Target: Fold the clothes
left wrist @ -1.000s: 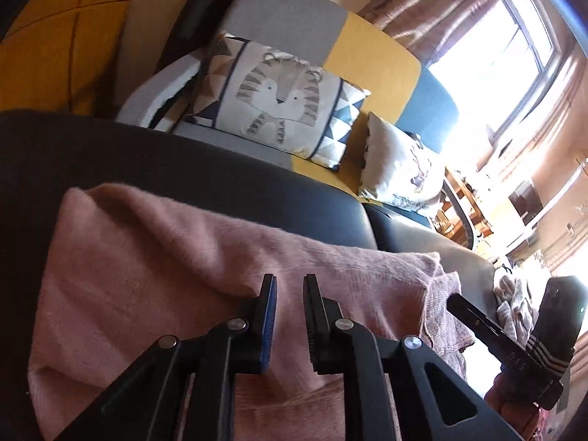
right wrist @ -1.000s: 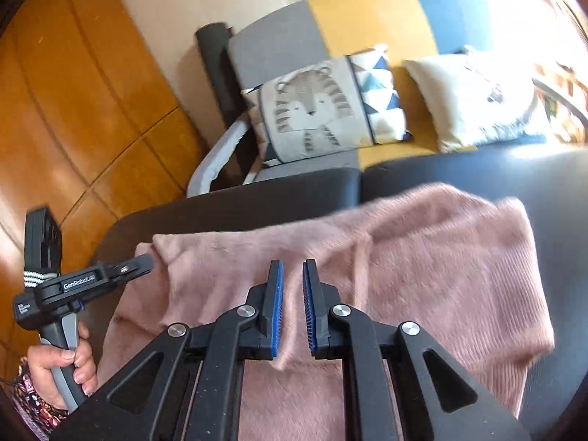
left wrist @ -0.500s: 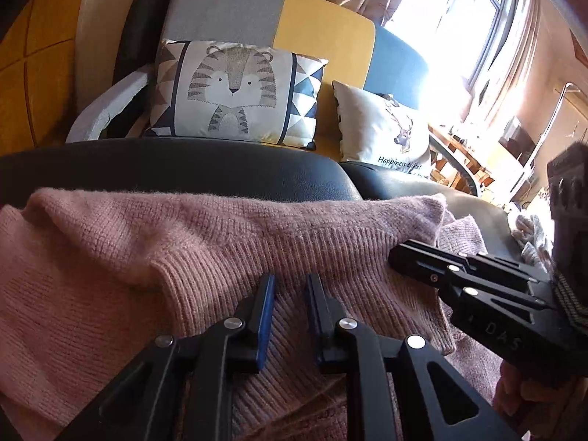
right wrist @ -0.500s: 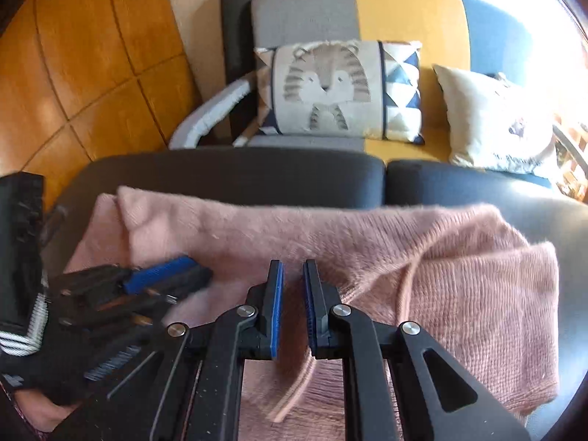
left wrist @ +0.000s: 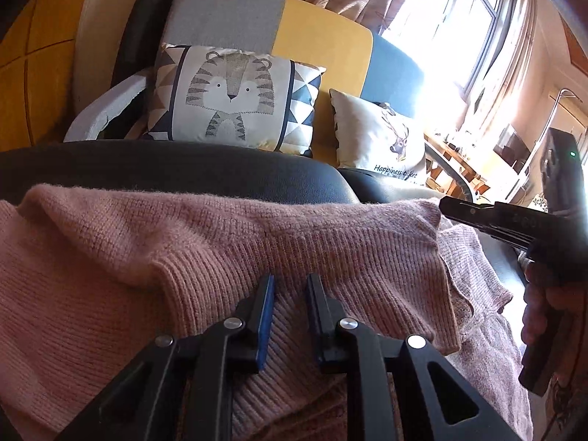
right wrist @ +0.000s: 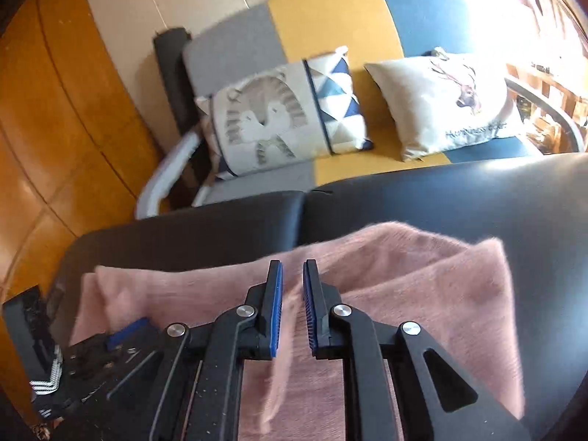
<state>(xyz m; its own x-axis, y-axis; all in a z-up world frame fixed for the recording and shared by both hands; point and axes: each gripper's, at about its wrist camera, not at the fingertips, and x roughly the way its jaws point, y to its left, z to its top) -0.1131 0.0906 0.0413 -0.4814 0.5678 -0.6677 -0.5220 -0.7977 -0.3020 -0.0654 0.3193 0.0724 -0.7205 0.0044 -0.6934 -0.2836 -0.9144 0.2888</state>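
**Pink sweater spread on the black seat, both grippers over it**

Your pink sweater (left wrist: 228, 242) lies across the black leather seat (left wrist: 183, 172), one part doubled over so that a ribbed edge runs across the middle of the left wrist view. A second layer of the same knit sticks out at the right side.

Your left gripper (left wrist: 290, 294) sits low over that ribbed edge. Its jaws stand a narrow gap apart and you can see knit through the gap, but the pads are not pressing on it.

Your right gripper (right wrist: 293, 286) hovers over the sweater (right wrist: 422, 294) near its far edge, jaws also only slightly apart, with nothing pinched between them. The right view is blurred.

Each gripper shows in the other's view: the right one (left wrist: 488, 217) at the sweater's right end, with your hand (left wrist: 544, 312) on its handle.

Beyond the seat stands a sofa (left wrist: 323, 47) with a tiger cushion (left wrist: 231, 99) and a deer cushion (left wrist: 382, 136).
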